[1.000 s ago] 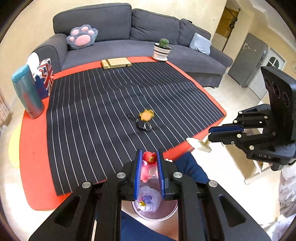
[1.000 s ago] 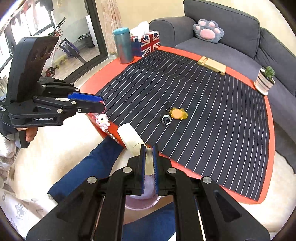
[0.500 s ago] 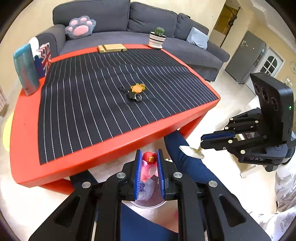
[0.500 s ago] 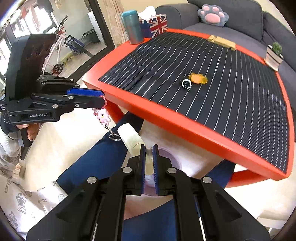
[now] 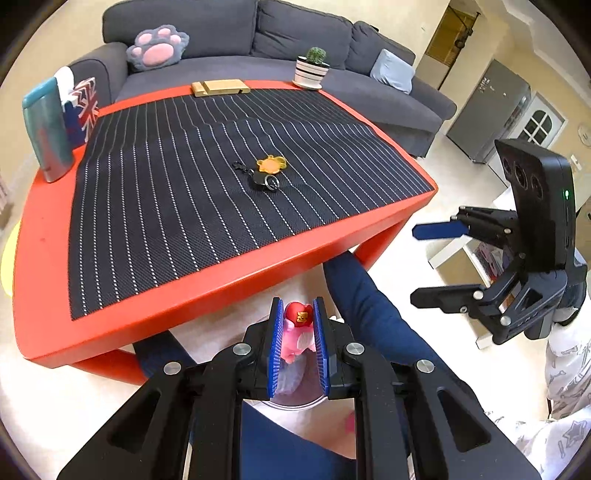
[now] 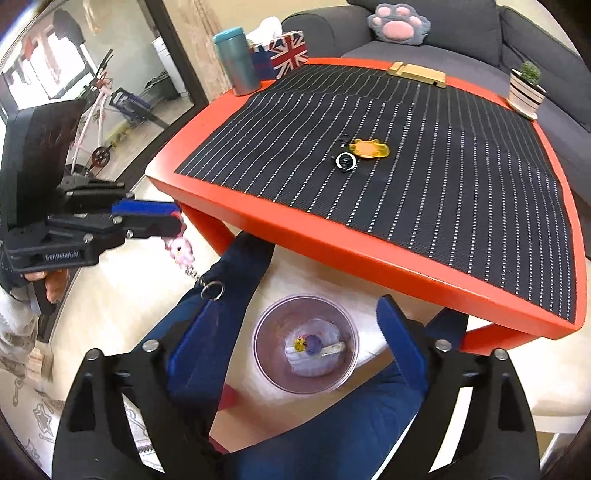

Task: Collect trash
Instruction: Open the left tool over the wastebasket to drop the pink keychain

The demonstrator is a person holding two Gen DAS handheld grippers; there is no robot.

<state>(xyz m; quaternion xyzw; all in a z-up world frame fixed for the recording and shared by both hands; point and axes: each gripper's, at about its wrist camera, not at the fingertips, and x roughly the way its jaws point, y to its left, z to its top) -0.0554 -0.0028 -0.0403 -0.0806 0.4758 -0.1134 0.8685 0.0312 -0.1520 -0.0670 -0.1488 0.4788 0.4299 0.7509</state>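
Note:
My left gripper point(image 5: 298, 314) is shut on a pink toy keychain point(image 5: 297, 330) with a red cap; in the right wrist view it point(image 6: 179, 249) hangs from the left gripper point(image 6: 173, 218) with its chain and ring dangling. My right gripper point(image 6: 291, 328) is open and empty above a clear round bin point(image 6: 334, 374) on the floor between the person's legs. A white scrap point(image 6: 332, 348) lies in the bin on other bits. The right gripper also shows in the left wrist view point(image 5: 421, 262), jaws wide apart. An orange keychain point(image 5: 271, 164) lies on the striped mat.
The red table point(image 5: 207, 291) with a black striped mat point(image 6: 424, 147) stands ahead. On it are a teal bottle point(image 5: 46, 129), a Union Jack tissue box point(image 6: 284, 55), a wooden block point(image 5: 219, 88) and a potted cactus point(image 6: 524, 88). A grey sofa point(image 5: 258, 33) lies behind.
My right gripper opened and let go of the white scrap, which now lies in the bin. Both grippers dropped below the table edge. The left gripper still holds the pink toy.

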